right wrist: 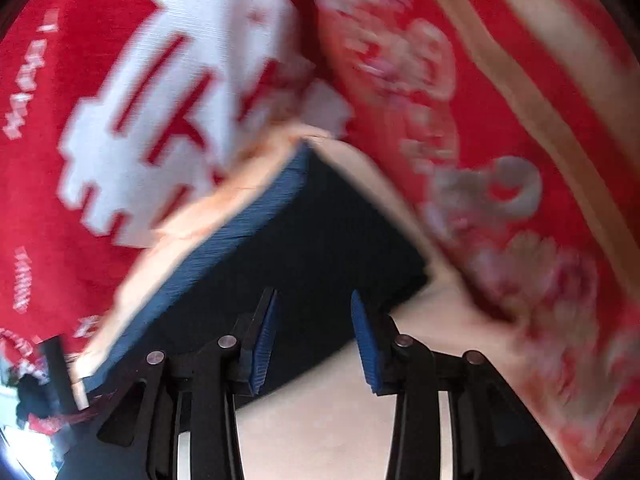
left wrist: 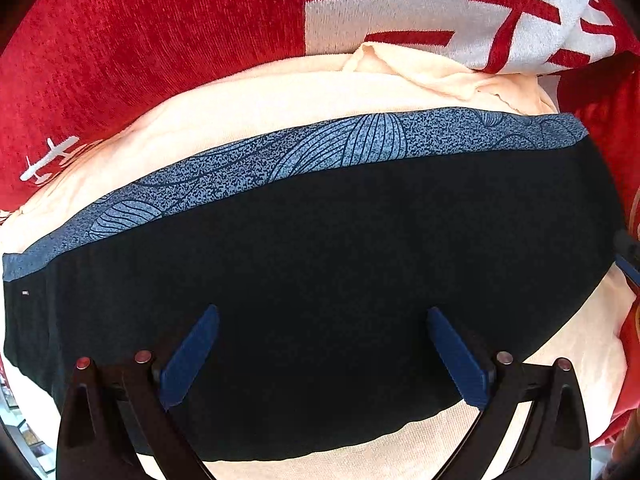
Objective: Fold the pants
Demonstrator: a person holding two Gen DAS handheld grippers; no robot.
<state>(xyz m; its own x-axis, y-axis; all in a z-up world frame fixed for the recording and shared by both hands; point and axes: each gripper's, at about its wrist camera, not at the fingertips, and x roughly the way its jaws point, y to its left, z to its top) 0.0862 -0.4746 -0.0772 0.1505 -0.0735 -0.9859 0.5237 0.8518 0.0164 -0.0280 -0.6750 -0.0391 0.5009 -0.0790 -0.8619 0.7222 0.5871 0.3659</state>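
Below the left gripper point(left wrist: 322, 354), the pants point(left wrist: 320, 292) lay flat on a cream cloth point(left wrist: 248, 104), a dark, nearly black bundle with a blue patterned waistband point(left wrist: 304, 152) running along its far edge. That band carried fine line drawings over a speckled ground. Both blue pads of the left gripper stood wide apart above the dark fabric, with nothing between them, and whether their tips touched the cloth could not be told from this view. A small pale tag point(left wrist: 25, 292) showed near the left end of the pants, just under the band. Beyond the cream cloth spread a red blanket point(left wrist: 140, 40) with a large white patch bearing red strokes, and one corner of the cream cloth was rumpled against it.

From the right wrist view everything was smeared by motion blur. The right gripper point(right wrist: 314, 336) had its jaws parted to a middling gap, narrower than the left's, and held nothing; the dark pants point(right wrist: 320, 232) lay just ahead of its fingers point(right wrist: 264, 344), one corner reaching toward the right pad. The blue waistband point(right wrist: 244, 232) ran diagonally along the upper left edge of the pants, with the cream cloth point(right wrist: 320, 420) showing on both sides. The red blanket point(right wrist: 44, 200) filled the left, and a red covering with pale floral shapes point(right wrist: 500, 184) filled the right.
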